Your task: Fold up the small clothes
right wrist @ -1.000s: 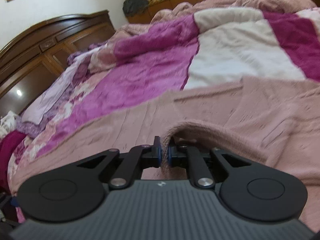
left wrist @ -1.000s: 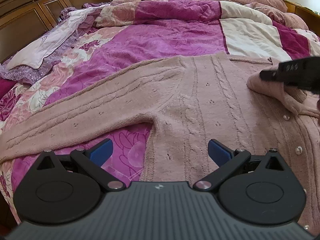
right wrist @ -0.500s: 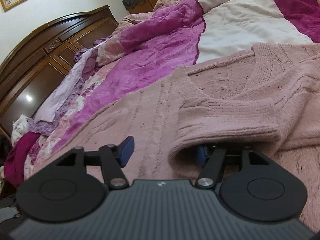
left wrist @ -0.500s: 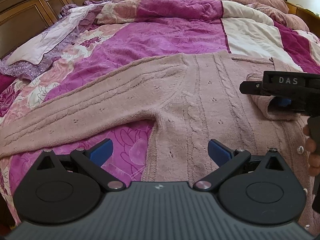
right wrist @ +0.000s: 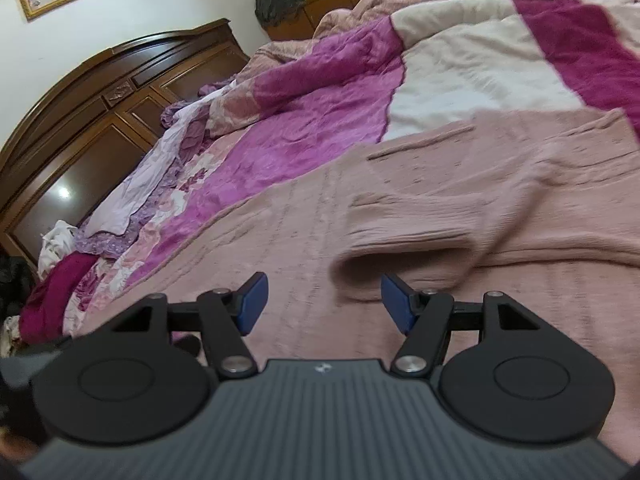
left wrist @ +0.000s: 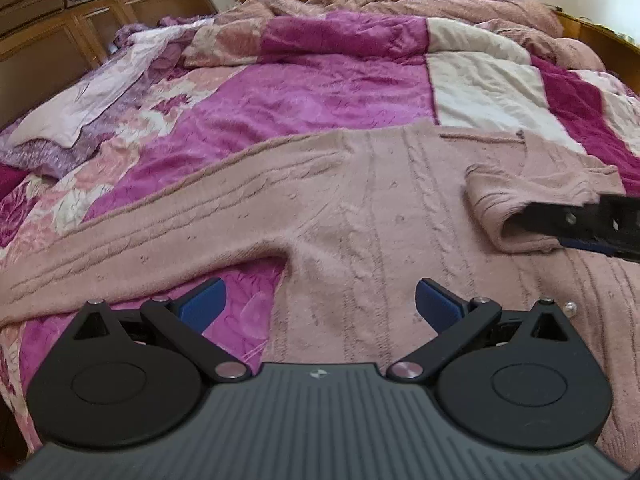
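Over pink cardigan [left wrist: 360, 216]: both hand-held grippers [left wrist: 318, 306] [right wrist: 322, 300] low, spread wide.

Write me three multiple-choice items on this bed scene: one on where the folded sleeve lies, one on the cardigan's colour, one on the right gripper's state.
1. Where does the folded sleeve lie?
A. On the cardigan's body
B. On the headboard
C. Under the pillow

2. What colour is the cardigan?
A. Navy blue
B. Dusty pink
C. Green

3. What state is the right gripper in?
A. Shut on the sleeve
B. Shut on nothing
C. Open, holding nothing

Answers:
1. A: the cuff rests on the knitted front, seen in both views.
2. B: the whole cable knit is pale pink.
3. C: its blue pads stand wide apart just short of the cuff.
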